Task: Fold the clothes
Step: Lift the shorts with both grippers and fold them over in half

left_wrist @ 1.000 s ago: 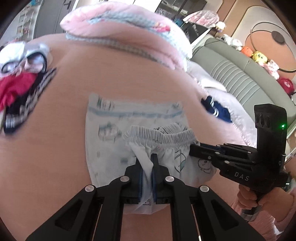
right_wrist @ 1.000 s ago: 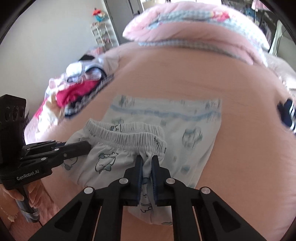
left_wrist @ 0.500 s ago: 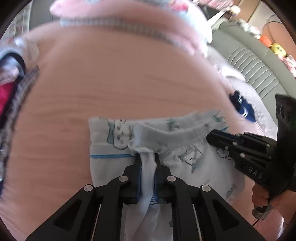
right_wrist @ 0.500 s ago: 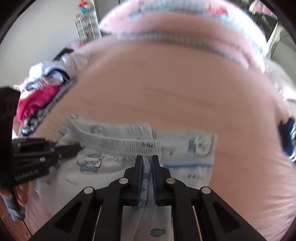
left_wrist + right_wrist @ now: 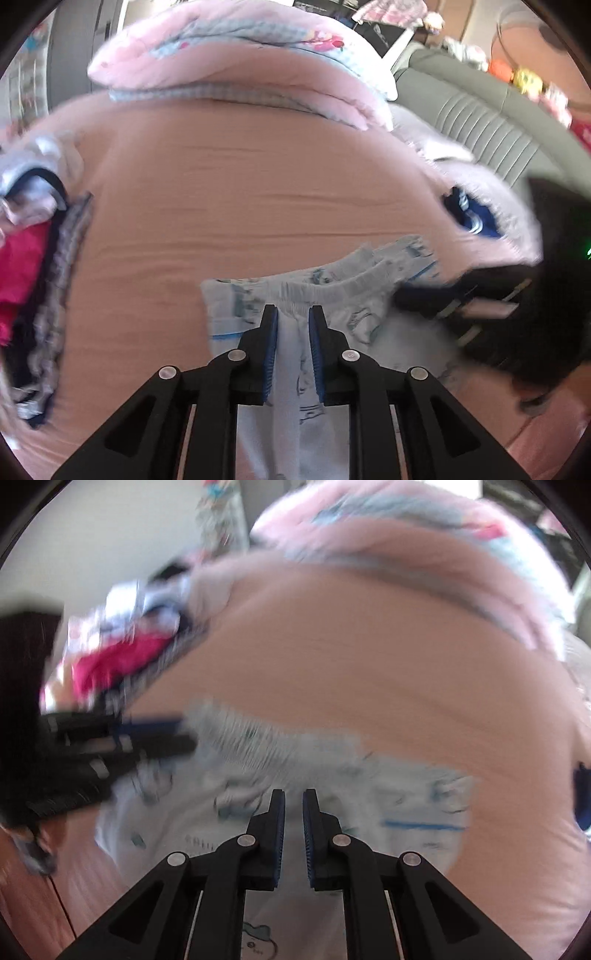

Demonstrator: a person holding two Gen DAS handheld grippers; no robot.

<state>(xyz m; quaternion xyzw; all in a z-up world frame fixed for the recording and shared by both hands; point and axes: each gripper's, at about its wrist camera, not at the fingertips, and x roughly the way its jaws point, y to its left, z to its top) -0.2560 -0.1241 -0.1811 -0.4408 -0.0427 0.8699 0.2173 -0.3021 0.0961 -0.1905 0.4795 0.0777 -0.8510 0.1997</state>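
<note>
The pale printed shorts [image 5: 295, 369] lie on the pink bed [image 5: 240, 192] near its front edge, waistband doubled toward the middle of the bed, so the fold looks to be just laid down. The left gripper [image 5: 291, 325] has just been opening, its jaws slightly apart with the waistband cloth between the pads but no longer pinched, likely to let the fold settle flat. The right gripper [image 5: 293, 812] is nearly closed over the same garment, though blur hides whether any cloth is caught; a heap of unfolded clothes [image 5: 29, 258] waits at the bed's left edge.
</note>
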